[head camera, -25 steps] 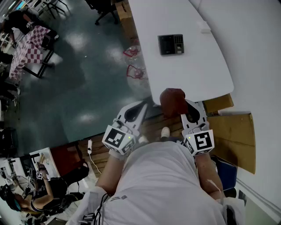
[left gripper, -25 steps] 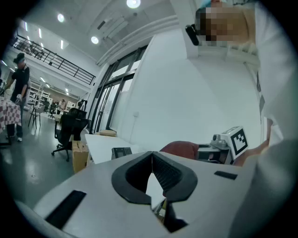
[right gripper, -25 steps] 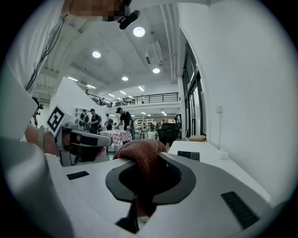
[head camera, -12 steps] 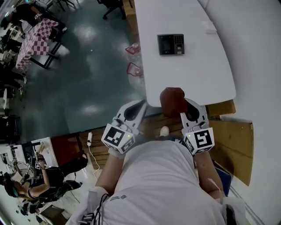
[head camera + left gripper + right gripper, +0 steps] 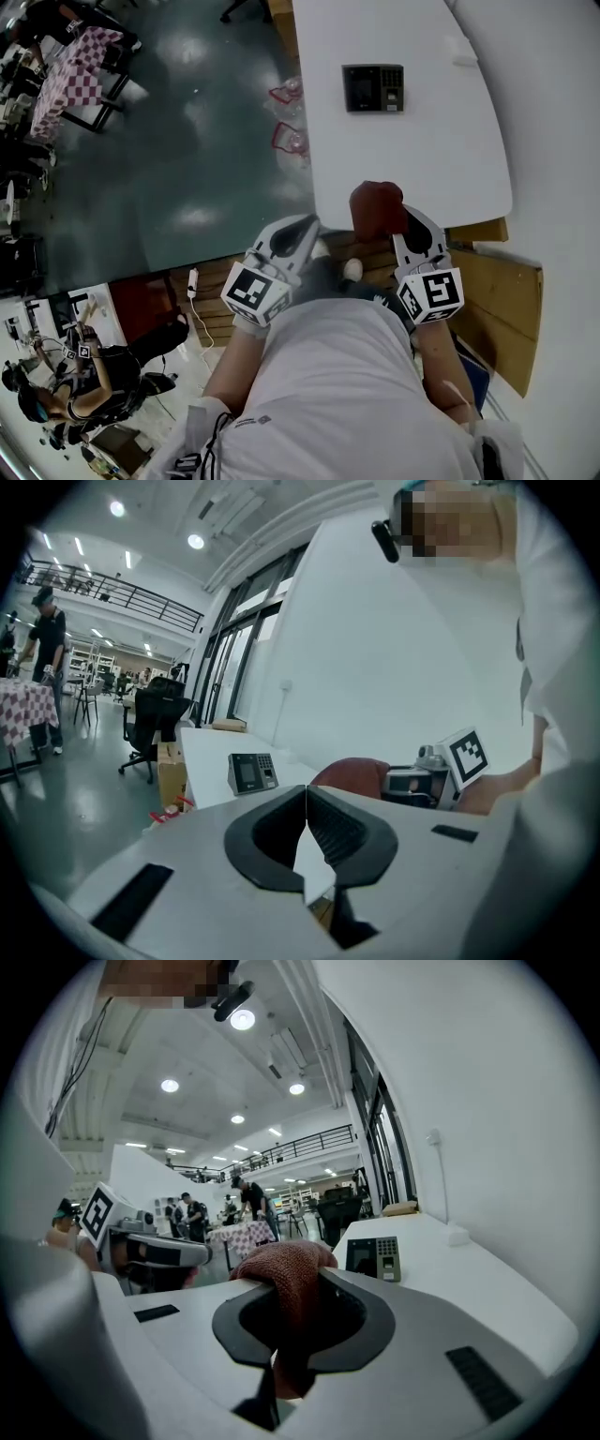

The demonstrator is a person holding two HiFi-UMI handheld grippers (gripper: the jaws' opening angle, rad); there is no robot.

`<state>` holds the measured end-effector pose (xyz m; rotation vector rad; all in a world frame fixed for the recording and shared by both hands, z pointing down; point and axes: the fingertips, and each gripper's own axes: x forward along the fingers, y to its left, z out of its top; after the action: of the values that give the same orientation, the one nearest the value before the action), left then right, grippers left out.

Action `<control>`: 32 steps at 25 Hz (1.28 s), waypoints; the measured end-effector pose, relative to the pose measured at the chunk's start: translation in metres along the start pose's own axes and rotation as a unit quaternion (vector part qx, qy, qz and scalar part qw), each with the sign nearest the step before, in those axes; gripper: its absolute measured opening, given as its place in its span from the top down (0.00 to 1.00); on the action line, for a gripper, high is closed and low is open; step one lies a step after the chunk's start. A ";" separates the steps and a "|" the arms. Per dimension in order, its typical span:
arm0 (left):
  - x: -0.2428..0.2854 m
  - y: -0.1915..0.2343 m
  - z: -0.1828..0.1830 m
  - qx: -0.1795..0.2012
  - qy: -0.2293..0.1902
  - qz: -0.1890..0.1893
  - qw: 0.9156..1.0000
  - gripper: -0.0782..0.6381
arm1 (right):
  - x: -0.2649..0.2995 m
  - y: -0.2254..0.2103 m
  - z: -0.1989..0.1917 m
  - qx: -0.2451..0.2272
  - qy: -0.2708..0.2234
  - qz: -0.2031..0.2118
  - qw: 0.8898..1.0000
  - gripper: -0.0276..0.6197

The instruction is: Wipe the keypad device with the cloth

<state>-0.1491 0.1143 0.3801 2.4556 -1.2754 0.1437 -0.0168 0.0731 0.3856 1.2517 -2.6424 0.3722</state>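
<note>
At the near end of a white table [image 5: 412,159], a person stands with a gripper in each hand. The left gripper [image 5: 302,228], off the table's left edge and above the dark floor [image 5: 187,169], has its jaws pressed together with nothing between them. Beside it, the right gripper [image 5: 401,212] pinches a bunched reddish-brown cloth [image 5: 373,208] at the table's near edge. The keypad device [image 5: 373,88] lies flat farther along the tabletop, well apart from the cloth and both grippers. A small white block [image 5: 462,49] sits beyond it, towards the right.
</note>
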 end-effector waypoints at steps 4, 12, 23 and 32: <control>0.008 0.017 0.012 -0.006 -0.009 -0.025 1.000 0.88 | 0.016 -0.007 0.013 -0.006 0.007 -0.025 1.000 0.90; 0.015 0.049 0.014 0.000 -0.005 -0.063 0.998 0.87 | 0.033 -0.030 0.028 -0.035 0.014 -0.088 0.995 0.90; 0.058 0.044 0.014 0.008 0.009 -0.039 0.999 0.87 | 0.030 -0.099 0.033 -0.049 0.027 -0.101 0.993 0.90; 0.120 0.053 0.024 0.059 0.023 0.010 0.998 0.87 | 0.058 -0.170 0.035 -0.077 0.025 -0.076 0.994 0.90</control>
<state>-0.1235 -0.0151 0.4031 2.5232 -1.3070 0.2882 0.0765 -0.0838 0.3928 1.3627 -2.4622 0.1689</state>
